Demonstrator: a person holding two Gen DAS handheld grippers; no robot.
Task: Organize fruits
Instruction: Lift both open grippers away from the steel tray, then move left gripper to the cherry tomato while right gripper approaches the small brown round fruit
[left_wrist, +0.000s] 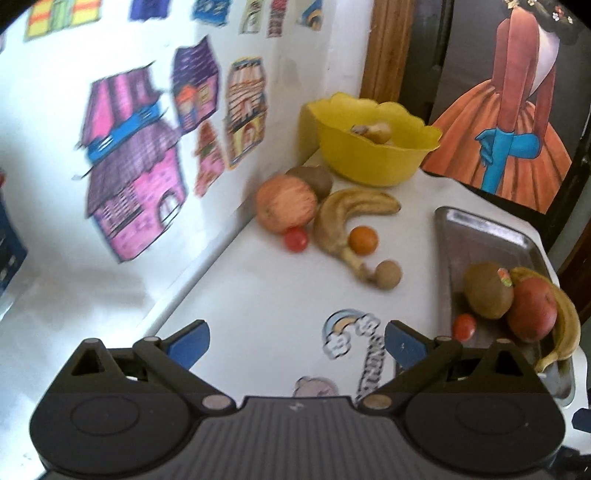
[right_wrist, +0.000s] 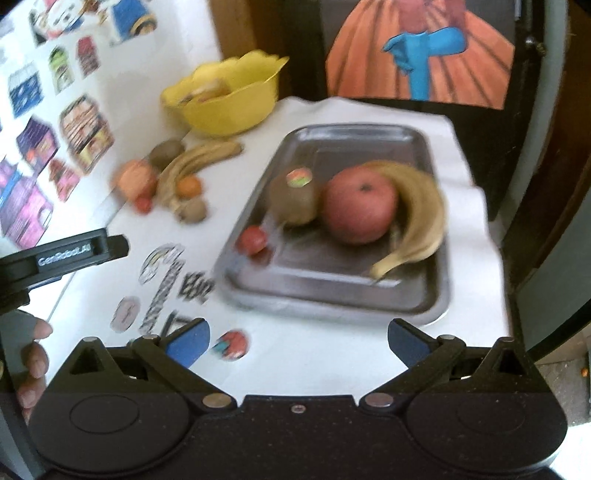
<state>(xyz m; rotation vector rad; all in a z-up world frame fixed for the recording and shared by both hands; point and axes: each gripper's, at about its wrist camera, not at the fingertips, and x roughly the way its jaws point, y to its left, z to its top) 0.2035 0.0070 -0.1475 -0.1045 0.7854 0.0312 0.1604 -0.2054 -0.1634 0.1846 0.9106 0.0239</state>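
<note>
A steel tray (right_wrist: 369, 295) (left_wrist: 480, 229) holds a kiwi (right_wrist: 293, 199) (left_wrist: 487, 290), a red apple (right_wrist: 360, 205) (left_wrist: 532, 310), a banana (right_wrist: 421, 225) (left_wrist: 565, 328) and a small red tomato (right_wrist: 252, 239) (left_wrist: 464, 326). Loose on the white table by the wall lie an apple (left_wrist: 286, 203), a kiwi (left_wrist: 312, 179), a banana (left_wrist: 343, 218), a red tomato (left_wrist: 295, 239), a small orange fruit (left_wrist: 364, 240) and a small brown fruit (left_wrist: 388, 274). My left gripper (left_wrist: 295, 341) is open and empty. My right gripper (right_wrist: 297, 341) is open and empty before the tray.
A yellow bowl (left_wrist: 373, 162) (right_wrist: 225, 103) with some fruit in it stands at the back by the wall. Stickers lie flat on the table. The wall on the left carries paper house pictures. The left gripper's body (right_wrist: 55, 258) shows at the left of the right wrist view.
</note>
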